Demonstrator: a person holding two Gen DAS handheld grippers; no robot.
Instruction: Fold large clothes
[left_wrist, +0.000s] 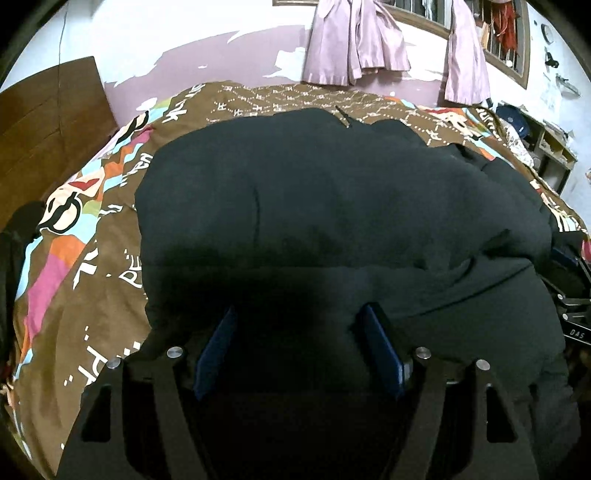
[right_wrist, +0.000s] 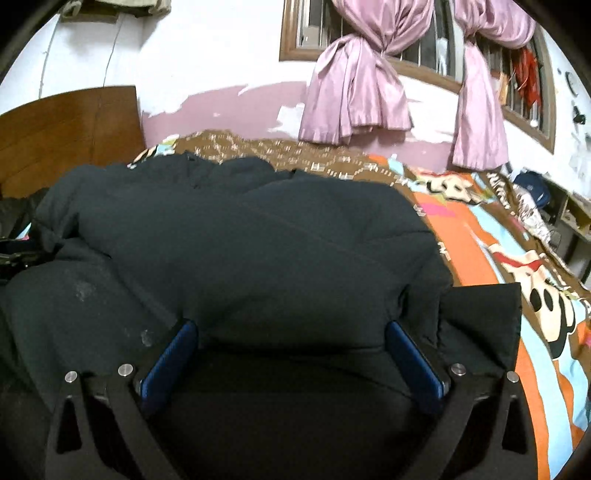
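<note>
Left gripper (left_wrist: 299, 347): jaws apart over the near hem, nothing pinched. Dark coat (left_wrist: 332, 206) lies on the bed (left_wrist: 85, 280), bulky, apparently folded once. Right gripper (right_wrist: 291, 354): jaws wide, empty. Further folds likely remain.

Little lettering can be read. On the black frame (left_wrist: 576, 325) at the three o'clock edge of the left wrist view, the white letters "DAS" are printed. On the brown patterned bedspread (left_wrist: 110, 295), at about nine o'clock in the same view, white capitals are seen: "PE" can be made out, the rest being cut off by the dark jacket (left_wrist: 332, 206). Further white lettering on the bedspread at eleven o'clock is too distorted to be read. Nothing legible is found in the right wrist view.
</note>
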